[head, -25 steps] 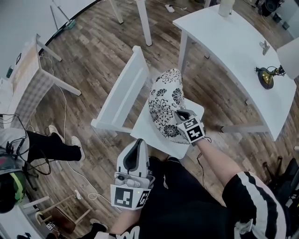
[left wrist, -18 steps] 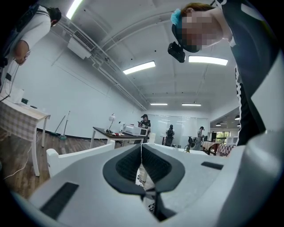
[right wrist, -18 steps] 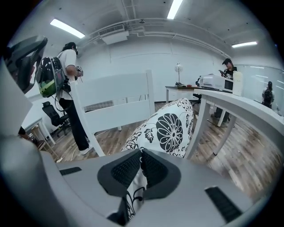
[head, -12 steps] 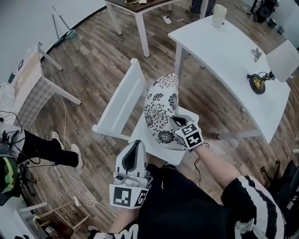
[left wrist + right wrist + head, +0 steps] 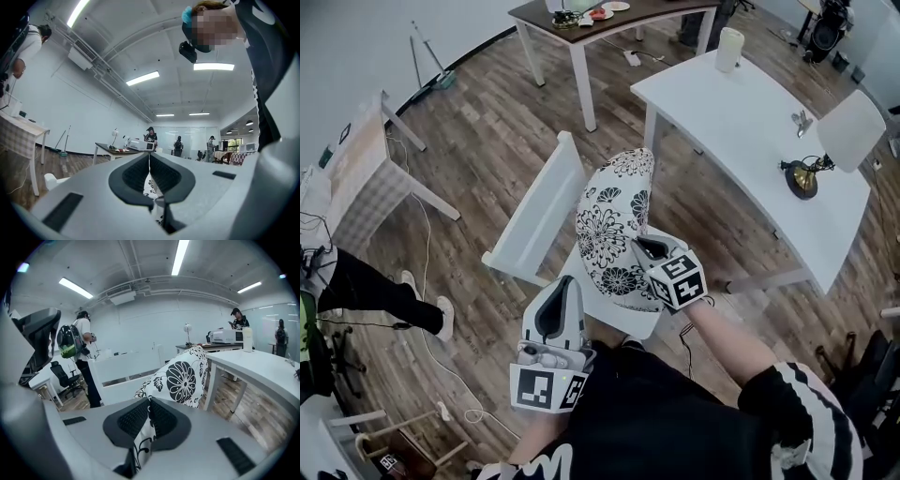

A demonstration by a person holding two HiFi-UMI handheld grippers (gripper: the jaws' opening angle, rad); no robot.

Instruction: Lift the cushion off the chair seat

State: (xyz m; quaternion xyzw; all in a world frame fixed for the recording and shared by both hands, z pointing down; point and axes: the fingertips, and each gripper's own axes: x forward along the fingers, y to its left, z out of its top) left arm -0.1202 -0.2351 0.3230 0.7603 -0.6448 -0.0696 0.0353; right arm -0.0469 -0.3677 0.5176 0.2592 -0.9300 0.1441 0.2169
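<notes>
The jaws of the right gripper (image 5: 649,249) are closed on the near edge of the floral cushion (image 5: 612,225), with a fold of its fabric pinched between the pads. The jaws of the left gripper (image 5: 566,287) are pressed together with nothing between them. The cushion stands on edge over the white chair seat (image 5: 639,323), beside the chair backrest (image 5: 536,214). Its long axis runs up and away from the right gripper. Whether its lower edge clears the seat cannot be determined. The left gripper sits near the cushion's lower left, apart from it. The lift therefore appears to depend on the right hand alone, moving straight upward.
</notes>
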